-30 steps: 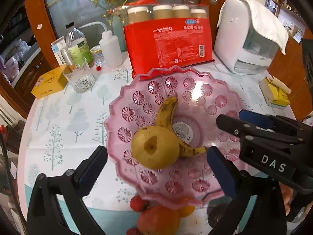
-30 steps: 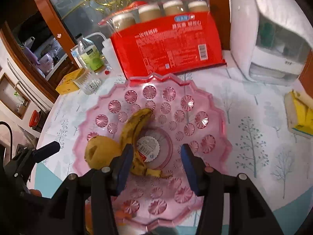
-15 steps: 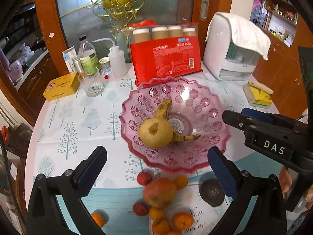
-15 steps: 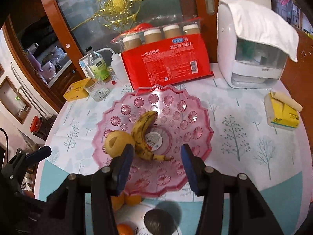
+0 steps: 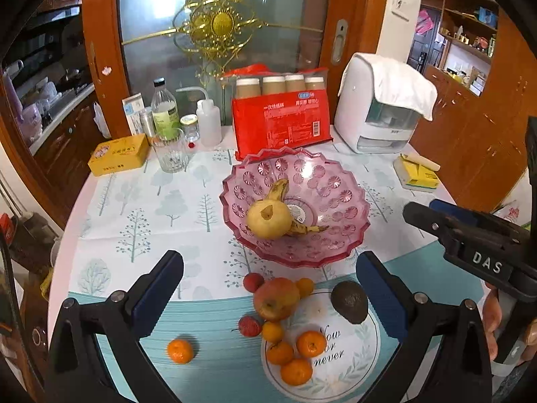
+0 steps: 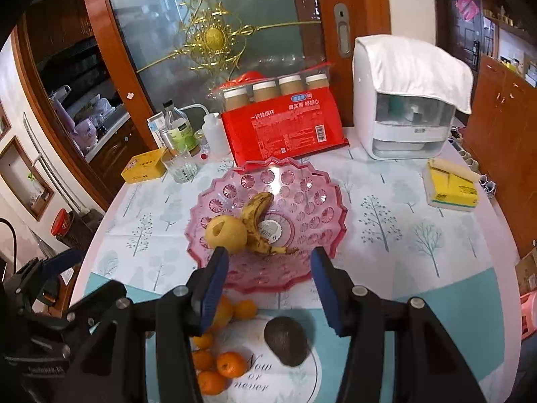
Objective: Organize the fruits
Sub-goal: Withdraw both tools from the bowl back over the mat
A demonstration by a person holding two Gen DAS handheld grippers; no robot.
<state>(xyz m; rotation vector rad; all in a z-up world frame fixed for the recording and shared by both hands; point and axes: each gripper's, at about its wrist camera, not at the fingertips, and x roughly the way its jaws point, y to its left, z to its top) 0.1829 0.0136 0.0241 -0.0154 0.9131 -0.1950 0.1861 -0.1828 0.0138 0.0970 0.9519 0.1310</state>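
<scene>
Blue-padded left tool (image 5: 268, 288) spread wide at the near edge of the counter (image 5: 141, 208), nothing between the pads. Right tool (image 6: 270, 285) parted too, narrower, empty, over the near rim of the bowl. Scattered along that near edge: one apple (image 5: 276, 298), one avocado (image 5: 349, 301), two red lychee-like fruits (image 5: 253, 281), six small oranges (image 5: 180, 350) counted in the left view, one of them apart toward the left edge, the rest bunched around the apple and on the round printed mat (image 5: 349, 362). Further in, at mid-counter, one pink glass bowl (image 5: 339, 235) holding one pear (image 5: 269, 219) and one spotted banana (image 6: 255, 220), touching. Along the far edge, left to right: yellow tin (image 5: 118, 155), drinking glass (image 5: 169, 154), cluster of bottles (image 5: 164, 110), red pack of paper cups (image 5: 280, 121) just behind the bowl, white appliance (image 5: 379, 114) draped with a cloth. Yellow sponge (image 5: 416, 176) near the right edge.
</scene>
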